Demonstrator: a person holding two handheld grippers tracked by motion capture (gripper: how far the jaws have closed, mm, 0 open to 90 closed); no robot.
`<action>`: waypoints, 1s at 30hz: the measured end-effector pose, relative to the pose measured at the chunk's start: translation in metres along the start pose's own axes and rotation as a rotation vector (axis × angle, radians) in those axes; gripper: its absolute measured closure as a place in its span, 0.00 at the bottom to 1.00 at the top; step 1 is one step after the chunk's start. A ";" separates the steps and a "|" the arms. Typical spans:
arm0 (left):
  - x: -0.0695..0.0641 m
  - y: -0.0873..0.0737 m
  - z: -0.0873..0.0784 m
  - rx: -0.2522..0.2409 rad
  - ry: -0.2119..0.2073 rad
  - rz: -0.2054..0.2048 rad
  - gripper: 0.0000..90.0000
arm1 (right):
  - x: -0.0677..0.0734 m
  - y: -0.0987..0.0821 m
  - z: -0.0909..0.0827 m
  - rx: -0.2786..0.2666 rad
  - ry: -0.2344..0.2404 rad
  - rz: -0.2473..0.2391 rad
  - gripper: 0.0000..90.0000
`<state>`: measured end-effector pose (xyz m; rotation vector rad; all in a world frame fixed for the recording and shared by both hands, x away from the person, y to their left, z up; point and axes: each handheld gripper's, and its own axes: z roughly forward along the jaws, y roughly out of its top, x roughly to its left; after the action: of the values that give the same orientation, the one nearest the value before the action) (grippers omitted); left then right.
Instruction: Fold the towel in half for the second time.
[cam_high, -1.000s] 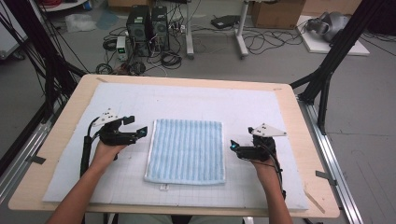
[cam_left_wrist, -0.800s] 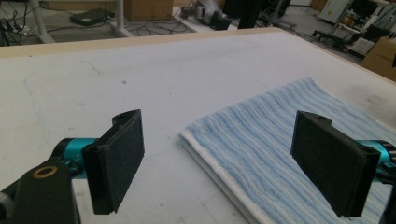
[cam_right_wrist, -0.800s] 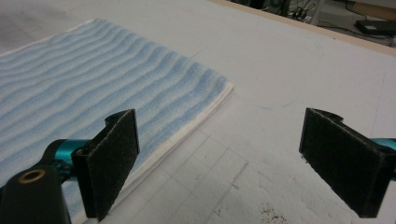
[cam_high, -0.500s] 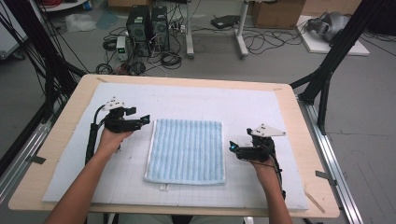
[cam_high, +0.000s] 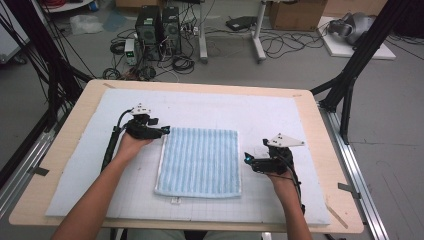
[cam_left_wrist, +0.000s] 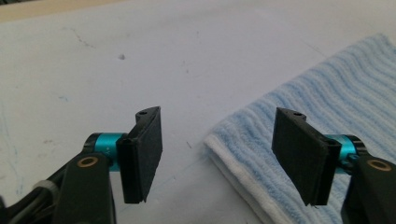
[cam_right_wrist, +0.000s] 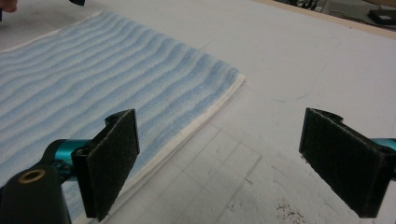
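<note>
The high view looks forward and down from above the person's side of the table (cam_high: 65, 150), far enough back to take in the whole white mat (cam_high: 210, 107) and the floor beyond. The left gripper view sits low and close over the mat, looking along the left gripper (cam_left_wrist: 219, 158) at the near corner of the blue towel (cam_left_wrist: 299, 121). The right gripper view is just as low, facing across the towel's (cam_right_wrist: 112, 65) opposite edge past the right gripper (cam_right_wrist: 219, 163). All three views share the towel and the mat
</note>
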<state>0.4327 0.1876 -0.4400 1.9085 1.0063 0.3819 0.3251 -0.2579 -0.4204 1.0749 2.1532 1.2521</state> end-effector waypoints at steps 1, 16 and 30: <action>0.000 -0.001 0.002 0.008 -0.004 0.000 0.40 | 0.000 0.000 0.000 0.002 0.001 0.002 0.13; -0.009 -0.006 0.013 0.084 -0.020 0.094 0.69 | 0.000 -0.001 0.002 0.012 0.004 0.001 0.13; -0.004 -0.003 0.014 0.037 0.047 0.093 0.62 | 0.001 -0.001 0.005 0.027 0.015 0.000 0.13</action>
<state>0.4379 0.1770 -0.4493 1.9928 0.9631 0.4663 0.3274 -0.2546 -0.4240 1.0791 2.1873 1.2383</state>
